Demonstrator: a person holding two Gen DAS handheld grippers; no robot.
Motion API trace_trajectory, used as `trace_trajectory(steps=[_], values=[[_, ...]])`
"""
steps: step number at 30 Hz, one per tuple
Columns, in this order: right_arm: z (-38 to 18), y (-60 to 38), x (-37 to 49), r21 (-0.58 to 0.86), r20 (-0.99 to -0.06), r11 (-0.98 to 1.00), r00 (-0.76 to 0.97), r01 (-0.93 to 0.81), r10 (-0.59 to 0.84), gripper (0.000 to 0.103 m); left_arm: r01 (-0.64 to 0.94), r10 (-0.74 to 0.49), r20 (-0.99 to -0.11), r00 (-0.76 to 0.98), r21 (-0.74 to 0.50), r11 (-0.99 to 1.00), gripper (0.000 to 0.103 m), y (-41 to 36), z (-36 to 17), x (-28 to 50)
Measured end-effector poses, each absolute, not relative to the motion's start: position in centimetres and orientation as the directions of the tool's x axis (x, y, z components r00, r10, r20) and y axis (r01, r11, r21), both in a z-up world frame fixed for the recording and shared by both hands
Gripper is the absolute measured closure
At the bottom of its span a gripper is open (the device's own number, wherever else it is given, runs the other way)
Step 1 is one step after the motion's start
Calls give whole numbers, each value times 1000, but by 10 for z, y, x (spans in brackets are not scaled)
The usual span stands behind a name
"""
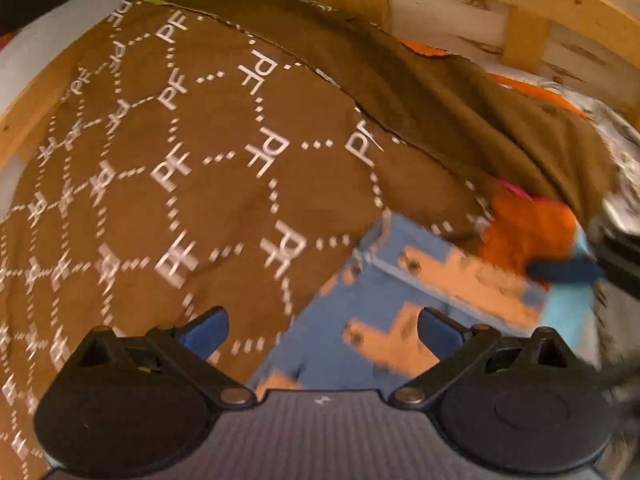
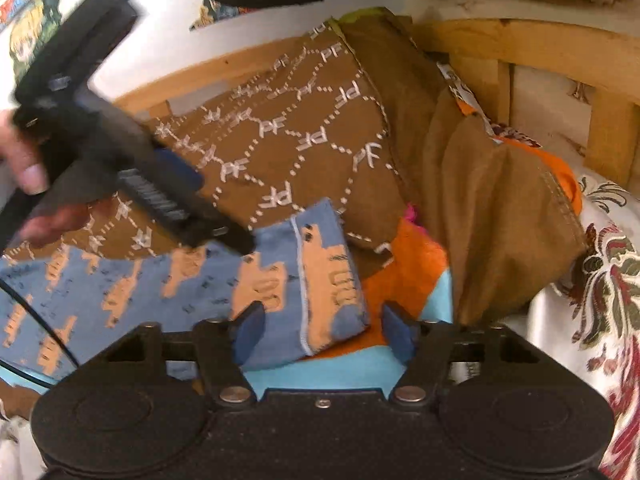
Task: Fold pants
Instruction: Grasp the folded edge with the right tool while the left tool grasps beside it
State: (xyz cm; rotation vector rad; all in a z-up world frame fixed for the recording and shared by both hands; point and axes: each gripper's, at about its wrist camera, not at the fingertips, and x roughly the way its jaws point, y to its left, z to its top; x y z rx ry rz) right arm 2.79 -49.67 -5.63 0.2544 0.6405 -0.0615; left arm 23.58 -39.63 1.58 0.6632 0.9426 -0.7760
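Note:
Brown pants (image 1: 224, 168) with a white "PF" hexagon print lie spread over a pile of clothes; a plain brown part (image 1: 460, 104) is folded along their right side. They also show in the right wrist view (image 2: 304, 148). My left gripper (image 1: 322, 330) is open and empty, hovering over the pants' lower edge. In the right wrist view the left gripper (image 2: 168, 192) reaches in from the left above the pants. My right gripper (image 2: 324, 332) is open and empty above a blue garment (image 2: 200, 292) with orange shapes.
The blue garment (image 1: 420, 292) lies under the pants' edge. Orange cloth (image 2: 404, 276) and light blue cloth (image 2: 340, 372) lie beneath. A wooden frame (image 2: 560, 56) runs behind. A floral bedspread (image 2: 600, 280) lies at right.

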Motion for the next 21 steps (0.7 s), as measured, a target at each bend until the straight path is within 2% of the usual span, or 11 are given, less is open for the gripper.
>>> trace_trajectory(steps=[2, 5, 8, 10, 12, 13, 14, 15, 18, 21], values=[[-60, -498, 29, 205, -612, 970, 791, 129, 24, 45, 792, -255, -891, 375, 165, 588, 1, -405, -3, 247], [-63, -505, 29, 267, -607, 956, 791, 120, 70, 47, 771, -214, -907, 362, 162, 616, 0, -411, -28, 260], [-67, -517, 29, 366, -604, 920, 788, 139, 121, 63, 760, -235, -907, 349, 127, 638, 0, -407, -29, 263], [-68, -522, 28, 388, -603, 907, 789, 162, 117, 69, 749, -232, -902, 363, 135, 649, 0, -402, -25, 262], [-68, -525, 27, 416, -598, 892, 792, 175, 124, 71, 724, -230, -898, 376, 129, 678, 3, -396, -20, 262], [-68, -525, 28, 417, -598, 891, 792, 180, 121, 75, 709, -241, -894, 377, 111, 697, 4, -392, -16, 261], [-68, -525, 28, 409, -602, 893, 791, 188, 109, 85, 696, -258, -890, 376, 87, 713, 5, -388, -11, 259], [-67, -524, 28, 400, -605, 895, 790, 197, 97, 87, 682, -284, -883, 374, 54, 729, 7, -382, -5, 257], [-65, -522, 26, 393, -592, 899, 801, 193, 87, 90, 670, -388, -861, 328, -77, 738, 9, -370, 13, 246], [-58, -506, 24, 288, -578, 945, 815, 157, 41, 90, 631, -454, -861, 227, -225, 743, 12, -369, 20, 248]])
